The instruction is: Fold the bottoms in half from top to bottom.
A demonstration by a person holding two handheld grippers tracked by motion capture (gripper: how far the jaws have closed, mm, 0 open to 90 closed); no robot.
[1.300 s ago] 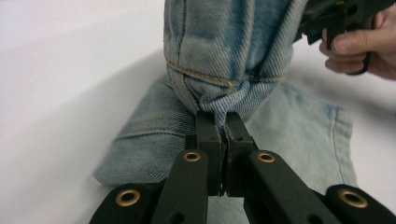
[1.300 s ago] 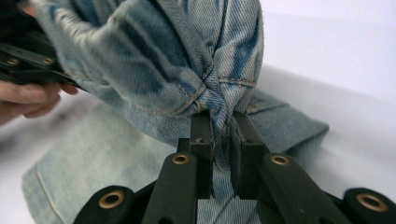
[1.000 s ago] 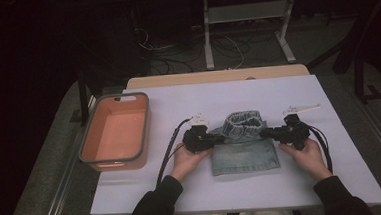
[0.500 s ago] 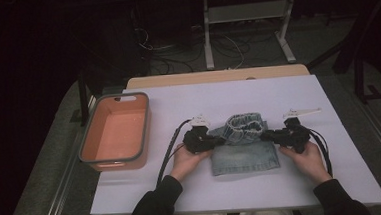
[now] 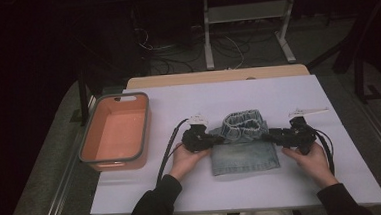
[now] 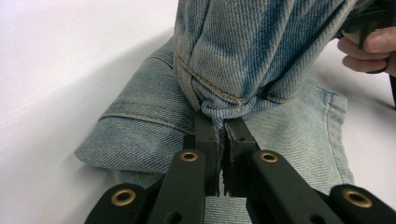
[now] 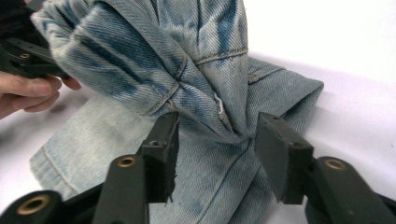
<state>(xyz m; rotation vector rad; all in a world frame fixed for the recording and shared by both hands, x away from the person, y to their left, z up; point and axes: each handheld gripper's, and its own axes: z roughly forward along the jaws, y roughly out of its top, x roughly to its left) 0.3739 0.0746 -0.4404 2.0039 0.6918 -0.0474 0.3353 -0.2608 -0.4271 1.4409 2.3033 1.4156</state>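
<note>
left gripper (image 6: pixel 223 140) fingers pinching faded blue denim garment (image 5: pixel 244 147) hem | right gripper (image 7: pixel 217 140) fingers wide around bunched fold | on white desk (image 5: pixel 188 102)

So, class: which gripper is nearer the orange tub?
Left. The left gripper sits between the orange tub and the denim garment; the right gripper is beyond the garment.

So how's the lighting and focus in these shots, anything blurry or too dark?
High view: dim, floor beyond the table nearly black, detail soft. Left gripper view: bright, denim weave sharp, left gripper crisp. Right gripper view: white table close to washed out, right gripper nearest parts slightly soft.
</note>
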